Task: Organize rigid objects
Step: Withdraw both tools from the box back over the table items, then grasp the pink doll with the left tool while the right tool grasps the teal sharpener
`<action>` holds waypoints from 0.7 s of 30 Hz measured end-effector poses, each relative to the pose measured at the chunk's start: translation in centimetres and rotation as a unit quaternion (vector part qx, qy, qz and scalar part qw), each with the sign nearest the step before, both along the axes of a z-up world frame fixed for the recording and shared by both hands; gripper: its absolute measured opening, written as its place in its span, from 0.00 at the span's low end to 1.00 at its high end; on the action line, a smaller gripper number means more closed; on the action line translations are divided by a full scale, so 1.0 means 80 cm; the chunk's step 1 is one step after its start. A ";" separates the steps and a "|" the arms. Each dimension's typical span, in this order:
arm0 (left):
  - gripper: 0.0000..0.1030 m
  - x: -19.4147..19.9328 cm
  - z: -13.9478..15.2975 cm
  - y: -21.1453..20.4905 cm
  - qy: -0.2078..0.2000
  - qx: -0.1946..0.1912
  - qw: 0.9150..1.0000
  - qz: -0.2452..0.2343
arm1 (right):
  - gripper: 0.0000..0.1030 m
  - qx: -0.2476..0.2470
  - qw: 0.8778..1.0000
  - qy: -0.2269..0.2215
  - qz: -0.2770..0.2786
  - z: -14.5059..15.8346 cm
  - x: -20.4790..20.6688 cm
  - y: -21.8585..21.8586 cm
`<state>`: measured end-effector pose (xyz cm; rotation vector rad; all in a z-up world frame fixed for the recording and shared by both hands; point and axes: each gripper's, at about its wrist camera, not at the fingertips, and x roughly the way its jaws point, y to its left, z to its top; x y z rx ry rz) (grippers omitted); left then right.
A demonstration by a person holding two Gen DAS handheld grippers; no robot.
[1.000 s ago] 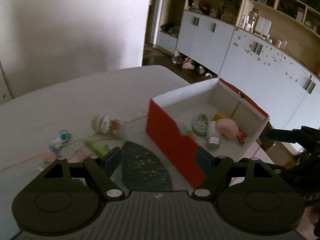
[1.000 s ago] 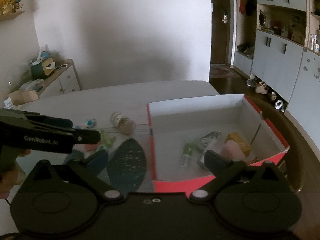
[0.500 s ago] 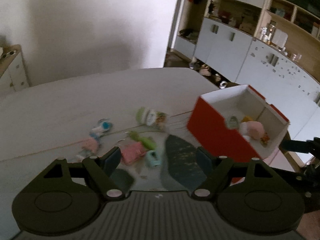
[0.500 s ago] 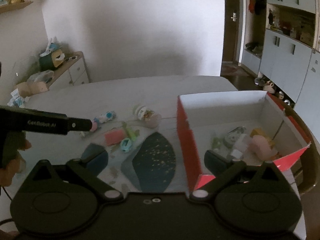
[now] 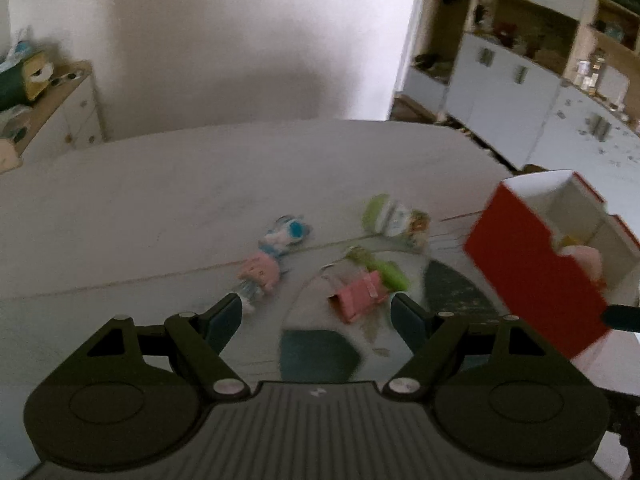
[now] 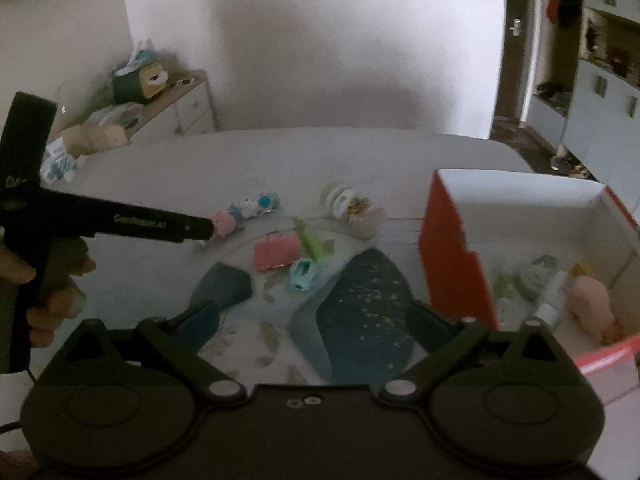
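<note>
A red box with a white inside (image 5: 536, 264) (image 6: 456, 264) stands at the table's right and holds several small items, among them a pink one (image 6: 592, 300). Loose on the table lie a pink flat case (image 5: 360, 296) (image 6: 276, 254), a green toy (image 5: 384, 268) (image 6: 312, 240), a green-capped jar (image 5: 396, 220) (image 6: 352, 206), a small teal item (image 6: 303, 275), and pink and blue figures (image 5: 268, 260) (image 6: 244, 212). My left gripper (image 5: 316, 316) is open above the table, short of the pink case. My right gripper (image 6: 312, 320) is open and empty, left of the box.
The tablecloth has dark teal patches (image 6: 360, 312). A low white cabinet (image 6: 176, 108) with clutter stands at the back left. White cupboards and shelves (image 5: 520, 76) line the right wall. The left gripper's body (image 6: 120, 220) reaches in over the figures.
Both views have swung left, so the box has slid to the right. The loose toys now sit nearer the centre. Both grippers stay open.
</note>
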<state>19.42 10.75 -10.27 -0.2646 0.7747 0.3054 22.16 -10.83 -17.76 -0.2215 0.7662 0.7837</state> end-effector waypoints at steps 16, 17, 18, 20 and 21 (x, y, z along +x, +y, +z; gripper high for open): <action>0.79 0.057 -0.063 0.059 0.033 0.024 0.999 0.031 | 0.74 -0.023 0.999 0.019 0.046 -0.062 0.055 0.064; 0.79 0.060 -0.066 0.060 0.035 0.026 0.999 0.030 | 0.73 -0.023 0.998 0.022 0.046 -0.066 0.059 0.068; 0.79 0.064 -0.069 0.061 0.038 0.029 0.998 0.028 | 0.72 -0.024 0.998 0.023 0.046 -0.070 0.062 0.071; 0.79 0.070 -0.074 0.063 0.044 0.032 0.998 0.026 | 0.71 -0.024 0.998 0.027 0.046 -0.076 0.068 0.077; 0.79 0.072 -0.077 0.064 0.046 0.032 0.998 0.025 | 0.68 -0.025 0.998 0.029 0.047 -0.079 0.070 0.080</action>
